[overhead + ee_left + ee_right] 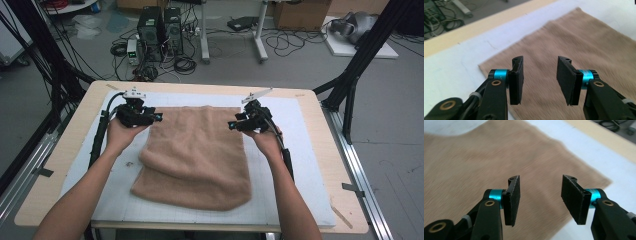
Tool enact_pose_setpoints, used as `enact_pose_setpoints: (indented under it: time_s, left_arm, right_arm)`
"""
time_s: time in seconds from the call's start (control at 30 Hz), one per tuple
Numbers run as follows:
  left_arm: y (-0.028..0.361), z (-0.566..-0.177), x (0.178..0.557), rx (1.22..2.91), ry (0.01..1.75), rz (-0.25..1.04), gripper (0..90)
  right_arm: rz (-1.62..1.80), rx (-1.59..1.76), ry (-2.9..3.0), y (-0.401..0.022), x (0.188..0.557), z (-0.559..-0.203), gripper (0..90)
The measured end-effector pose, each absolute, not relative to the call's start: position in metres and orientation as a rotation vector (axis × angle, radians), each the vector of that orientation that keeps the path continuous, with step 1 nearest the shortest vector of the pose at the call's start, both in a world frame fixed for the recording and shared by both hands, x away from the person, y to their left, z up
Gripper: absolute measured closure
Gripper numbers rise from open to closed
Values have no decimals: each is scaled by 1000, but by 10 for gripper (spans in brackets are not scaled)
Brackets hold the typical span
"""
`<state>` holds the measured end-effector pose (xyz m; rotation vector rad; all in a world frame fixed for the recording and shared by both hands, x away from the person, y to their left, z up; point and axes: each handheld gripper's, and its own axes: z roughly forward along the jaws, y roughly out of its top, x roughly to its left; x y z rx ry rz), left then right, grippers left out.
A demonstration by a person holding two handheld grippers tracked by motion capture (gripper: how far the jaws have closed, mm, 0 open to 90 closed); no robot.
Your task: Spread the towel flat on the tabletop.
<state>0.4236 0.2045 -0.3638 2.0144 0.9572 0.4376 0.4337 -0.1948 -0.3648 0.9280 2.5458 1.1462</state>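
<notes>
1. Table [60, 150], a light wooden top covered by a white gridded mat [290, 175], carried the work; beyond it lay a grey floor with tangled cables and black computer cases.
2. The tan, fluffy terry towel [195, 155] lay in the middle of the mat, its far edge flat and its near left part doubled over in a soft fold, so the cloth sat uneven rather than squared.
3. The left gripper [150, 118] hovered at the towel's far left corner, and its own view showed that corner just beyond and below the black padded fingers [516, 80], which stood wide apart with nothing between them.
4. The right gripper [235, 125] hovered at the far right corner [599, 180], its fingers [512, 200] likewise spread wide and empty.
5. Judged from this, the step in hand was the approach to both far corners for a fold or a straightening pull.
6. The next move would call for lowering each gripper until one finger slid under the cloth edge, then closing on both corners together so the towel lifted evenly.
</notes>
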Motion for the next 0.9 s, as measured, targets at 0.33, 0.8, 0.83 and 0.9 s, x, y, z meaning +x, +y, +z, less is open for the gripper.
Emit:
enact_pose_setpoints:
  time_s: [0.33,0.8,0.83,0.9]
  left_arm:
    - [210,-377,365,2035,824,353,474]
    - [199,-427,346,2256,791,292,747]
    - [195,-427,346,2262,785,318,784]
    - [193,-427,347,2260,779,318,842]
  right_arm:
    - [1270,804,2550,-207,362,-374,495]
    - [1161,800,2684,-201,330,-433,643]
    - [1166,801,2686,-201,331,-433,737]
    - [1172,777,2700,-201,333,-433,827]
